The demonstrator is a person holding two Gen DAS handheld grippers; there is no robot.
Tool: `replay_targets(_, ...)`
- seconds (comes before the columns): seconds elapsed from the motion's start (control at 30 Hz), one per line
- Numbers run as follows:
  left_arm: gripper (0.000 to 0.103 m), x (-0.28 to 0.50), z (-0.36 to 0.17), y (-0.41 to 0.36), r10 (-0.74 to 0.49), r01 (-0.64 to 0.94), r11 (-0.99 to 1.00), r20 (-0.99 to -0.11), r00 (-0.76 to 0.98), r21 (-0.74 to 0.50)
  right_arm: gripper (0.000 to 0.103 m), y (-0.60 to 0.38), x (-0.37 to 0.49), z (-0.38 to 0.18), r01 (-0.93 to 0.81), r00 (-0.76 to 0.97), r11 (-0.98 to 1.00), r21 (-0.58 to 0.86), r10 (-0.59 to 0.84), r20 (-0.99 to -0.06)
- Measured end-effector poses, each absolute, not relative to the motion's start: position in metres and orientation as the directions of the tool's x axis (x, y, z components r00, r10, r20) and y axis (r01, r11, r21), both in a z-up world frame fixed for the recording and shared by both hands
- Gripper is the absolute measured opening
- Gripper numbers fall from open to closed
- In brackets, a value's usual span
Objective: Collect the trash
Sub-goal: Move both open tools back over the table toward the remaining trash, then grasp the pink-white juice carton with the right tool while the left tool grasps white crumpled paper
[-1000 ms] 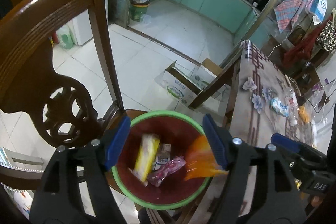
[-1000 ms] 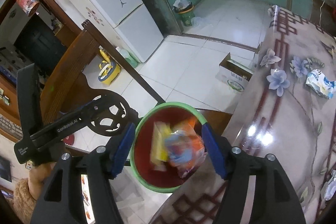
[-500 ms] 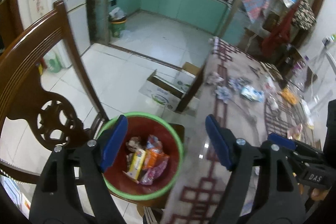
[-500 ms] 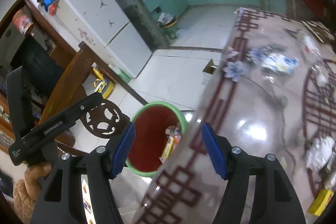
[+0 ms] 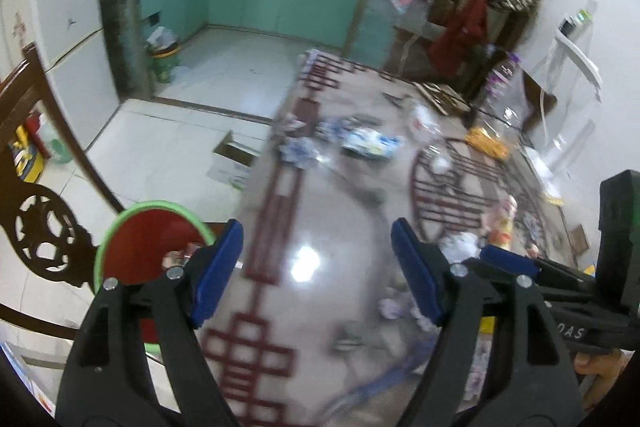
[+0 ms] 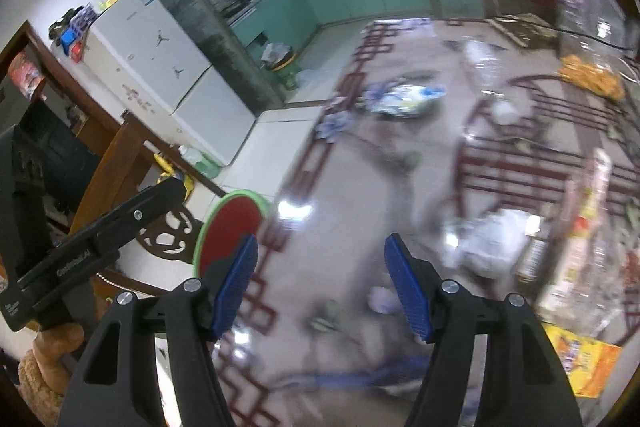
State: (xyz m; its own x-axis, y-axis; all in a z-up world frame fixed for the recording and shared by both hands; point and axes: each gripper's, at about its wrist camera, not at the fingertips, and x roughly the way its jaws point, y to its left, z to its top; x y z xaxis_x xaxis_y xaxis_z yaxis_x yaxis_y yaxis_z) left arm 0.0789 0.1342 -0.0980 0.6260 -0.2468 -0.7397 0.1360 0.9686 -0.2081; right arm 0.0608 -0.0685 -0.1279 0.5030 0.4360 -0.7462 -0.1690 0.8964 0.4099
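A red bin with a green rim (image 5: pixel 150 239) stands on a wooden chair left of the table; it also shows in the right wrist view (image 6: pixel 230 227). Wrappers lie in it. My left gripper (image 5: pixel 316 267) is open and empty above the glossy table (image 5: pixel 320 227). My right gripper (image 6: pixel 320 279) is open and empty above the same table (image 6: pixel 352 195). Loose trash lies ahead: a blue and white wrapper (image 5: pixel 370 143) (image 6: pixel 406 99), an orange bag (image 5: pixel 486 143) (image 6: pixel 592 77), white crumpled paper (image 6: pixel 492 239) and a yellow packet (image 6: pixel 580 359). The views are blurred.
A carved wooden chair (image 5: pixel 44 227) stands at the left. A cardboard box (image 5: pixel 234 159) lies on the tiled floor. A white fridge (image 6: pixel 160 67) and a green kitchen bin (image 5: pixel 164 61) stand beyond. A clear bottle (image 5: pixel 504 95) stands at the table's far right.
Both grippers have swung right, from above the bin to above the table. An orange wrapper that was falling between the jaws went into the bin.
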Motion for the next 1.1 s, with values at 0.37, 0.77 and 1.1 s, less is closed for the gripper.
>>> replay_targets(0.37,0.077,0.062,-0.112,0.019,-0.299,0.240,0.951,-0.765,0.571,-0.192,0.064,-0.212,0.047,-0.148,0.003,0.546,0.929,0.369,0.308,-0.779)
replay_targets(0.77,0.077,0.063,-0.136,-0.037,-0.266,0.273,0.952,-0.825,0.500,-0.141,0.065,-0.279,0.116,-0.207,0.122,0.425,0.907,0.403,0.319,-0.847)
replay_targets(1.1,0.077,0.080,-0.162,-0.055,-0.251,0.276,0.952,-0.859,0.446,-0.135,0.054,-0.281,0.127,-0.223,0.081,0.403,0.896,0.437,0.371,-0.836)
